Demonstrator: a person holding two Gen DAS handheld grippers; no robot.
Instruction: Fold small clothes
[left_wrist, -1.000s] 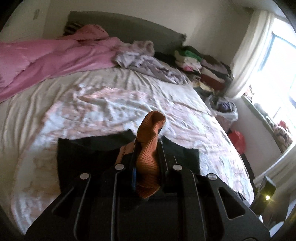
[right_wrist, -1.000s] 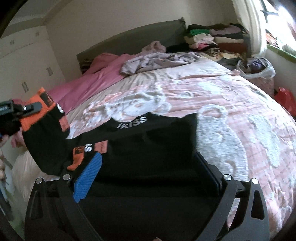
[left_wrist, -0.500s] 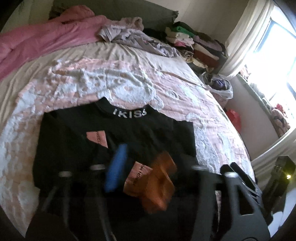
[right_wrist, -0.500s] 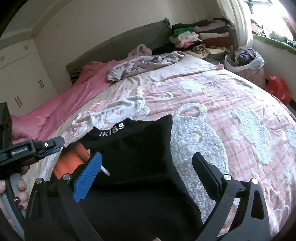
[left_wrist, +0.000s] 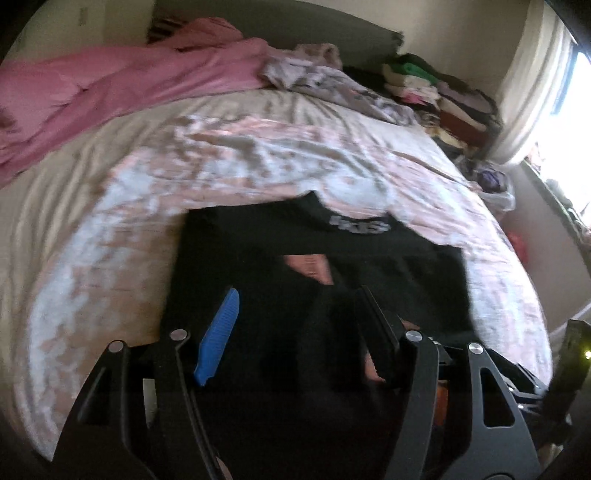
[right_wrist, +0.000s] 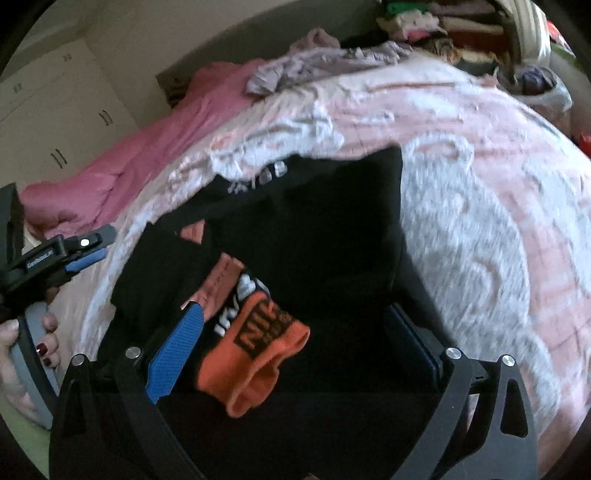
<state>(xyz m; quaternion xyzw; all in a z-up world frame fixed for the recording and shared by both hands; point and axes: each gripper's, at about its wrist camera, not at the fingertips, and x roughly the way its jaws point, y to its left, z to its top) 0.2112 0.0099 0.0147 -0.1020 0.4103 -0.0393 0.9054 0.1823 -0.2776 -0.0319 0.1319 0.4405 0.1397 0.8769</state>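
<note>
A black top (left_wrist: 332, 266) with white collar lettering lies flat on the bed; it also shows in the right wrist view (right_wrist: 332, 229). Its sleeve with an orange cuff (right_wrist: 255, 354) is folded across the body. My left gripper (left_wrist: 295, 306) is open and empty above the top's near edge; it shows from the side in the right wrist view (right_wrist: 81, 247), left of the garment. My right gripper (right_wrist: 291, 321) is open over the top, with the orange cuff lying between its jaws, not gripped.
The bed has a pink and white blanket (left_wrist: 155, 177). A pink duvet (left_wrist: 92, 85) and a crumpled lilac garment (left_wrist: 325, 77) lie at the headboard. A stack of folded clothes (left_wrist: 436, 92) stands far right by the curtain. White wardrobe doors (right_wrist: 55, 122) stand left.
My left gripper opened and let go of the orange cuff. The sleeve dropped onto the top's body. The left gripper pulled back to the left; the right gripper came closer over the garment.
</note>
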